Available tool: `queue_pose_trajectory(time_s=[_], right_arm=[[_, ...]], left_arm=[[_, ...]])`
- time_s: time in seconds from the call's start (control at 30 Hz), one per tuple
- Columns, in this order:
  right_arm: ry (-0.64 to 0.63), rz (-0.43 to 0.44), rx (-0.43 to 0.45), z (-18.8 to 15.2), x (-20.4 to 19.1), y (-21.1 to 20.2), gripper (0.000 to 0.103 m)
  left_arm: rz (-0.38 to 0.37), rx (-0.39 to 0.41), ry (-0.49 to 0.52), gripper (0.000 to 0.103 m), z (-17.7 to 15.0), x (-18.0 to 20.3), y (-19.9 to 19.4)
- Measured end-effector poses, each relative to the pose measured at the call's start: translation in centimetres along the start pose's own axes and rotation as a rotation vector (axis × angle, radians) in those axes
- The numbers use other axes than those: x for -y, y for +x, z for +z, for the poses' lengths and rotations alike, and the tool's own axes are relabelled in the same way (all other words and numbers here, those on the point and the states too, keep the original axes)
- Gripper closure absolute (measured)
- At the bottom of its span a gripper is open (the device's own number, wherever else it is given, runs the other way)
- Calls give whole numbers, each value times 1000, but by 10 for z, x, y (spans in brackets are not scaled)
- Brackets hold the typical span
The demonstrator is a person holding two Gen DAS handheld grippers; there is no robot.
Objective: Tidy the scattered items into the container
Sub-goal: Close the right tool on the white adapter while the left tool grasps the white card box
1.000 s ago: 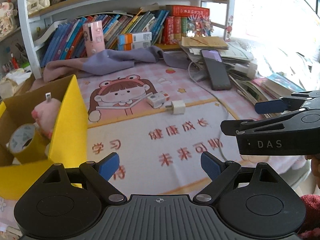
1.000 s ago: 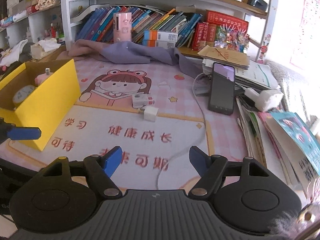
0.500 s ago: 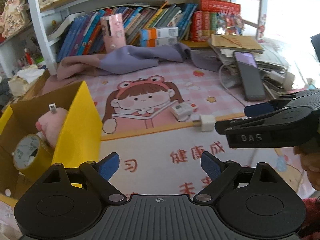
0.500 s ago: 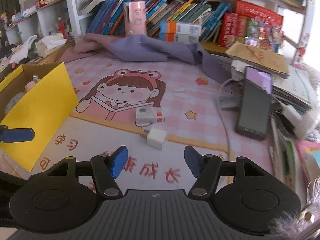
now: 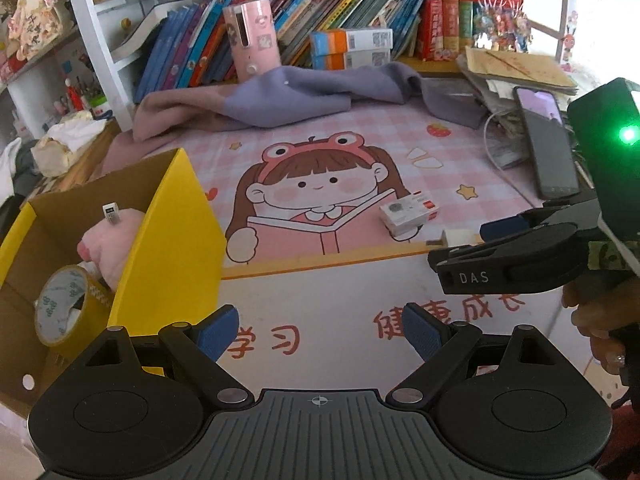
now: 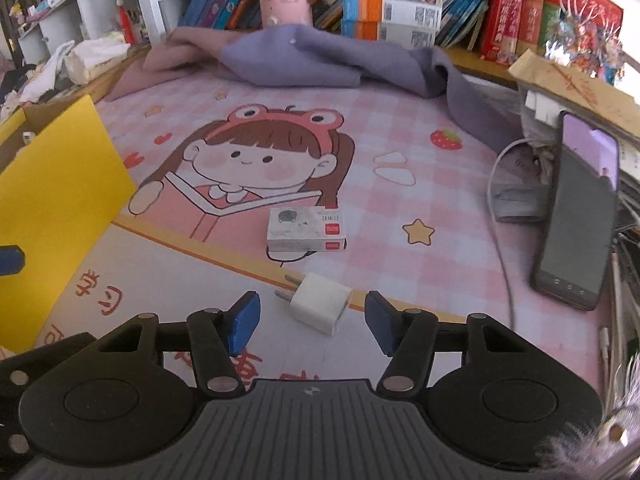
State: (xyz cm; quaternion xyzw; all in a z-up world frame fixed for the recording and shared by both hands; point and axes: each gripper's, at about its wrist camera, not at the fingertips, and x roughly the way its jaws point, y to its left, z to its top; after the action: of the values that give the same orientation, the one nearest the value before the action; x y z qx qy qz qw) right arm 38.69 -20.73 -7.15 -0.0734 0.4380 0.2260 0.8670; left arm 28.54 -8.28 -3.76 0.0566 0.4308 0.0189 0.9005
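Box (image 5: pixel 172 240) at the mat's (image 6: pixel 400 152) left — tape roll (image 5: pixel 60 312) inside; charger (image 6: pixel 320 303) before the small carton (image 6: pixel 306 229).

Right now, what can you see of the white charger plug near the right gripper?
The white charger plug is a small, rounded cube of glossy plastic with two metal prongs pointing left and away from the camera. It lies flat on the printed desk mat, just in front of the small card box and apart from it. It sits between the fingers of the right gripper, whose jaws are closing; the pads do not yet touch it.
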Motion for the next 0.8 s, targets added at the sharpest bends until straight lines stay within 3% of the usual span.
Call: queue_pose_trajectory(time_s=[0.1,0.2,0.33,0.6,0.8], right_arm=[[3,5,-16,1,3,9,51],[-10,16,-30,1,5,16,67],[-13,33,-5,2,12,10,68],[54,-14,76,5,43,-17,68],[109,-44,78,0,66,-30,68]], left_arm=[[4,-13,4,12,5,2,5],[1,-25,15,13,10,5,12],[-14,-31,32,13,19,11,23],[-67,-19,82,13,42,35,54],[-98,-26,33,16,61,52,88]])
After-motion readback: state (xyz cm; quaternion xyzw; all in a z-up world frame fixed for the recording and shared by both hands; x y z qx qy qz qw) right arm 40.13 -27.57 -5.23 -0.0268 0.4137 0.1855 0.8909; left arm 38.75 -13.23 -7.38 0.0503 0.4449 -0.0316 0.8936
